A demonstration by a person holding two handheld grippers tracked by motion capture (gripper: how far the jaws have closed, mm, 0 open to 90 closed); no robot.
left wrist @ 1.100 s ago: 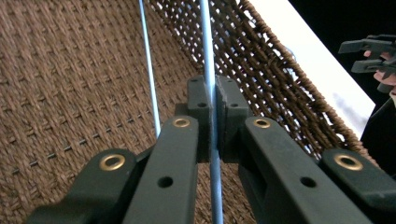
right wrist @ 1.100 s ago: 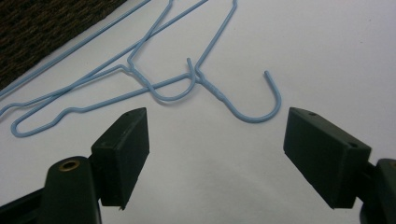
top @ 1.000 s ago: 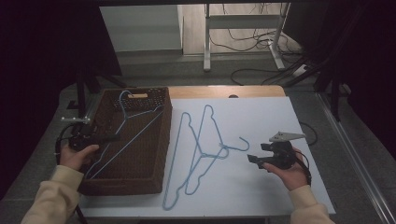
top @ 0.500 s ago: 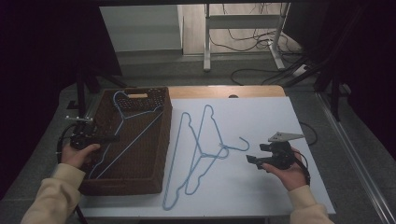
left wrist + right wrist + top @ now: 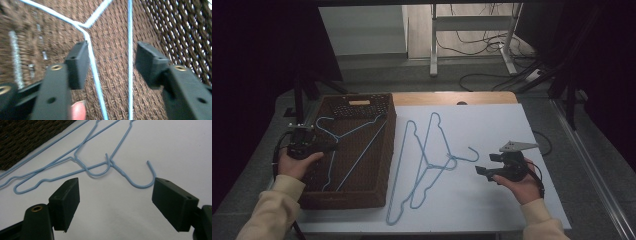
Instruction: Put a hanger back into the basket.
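A light-blue wire hanger lies inside the brown woven basket at the table's left. My left gripper reaches into the basket from its left side. In the left gripper view that gripper is open, and the hanger's wire runs between the jaws, close against the left one. Two more blue hangers lie overlapping on the white table. My right gripper hovers just right of their hooks, open and holding nothing. In the right gripper view its jaws stand wide, with the nearer hook ahead.
A strip of wooden tabletop shows behind the white sheet. Metal stand legs and cables are on the floor beyond the table. The person's sleeves come in at the bottom corners.
The hanger in the basket has slid left and toward the person, its hook now near the basket's left wall. Both hands have barely moved.
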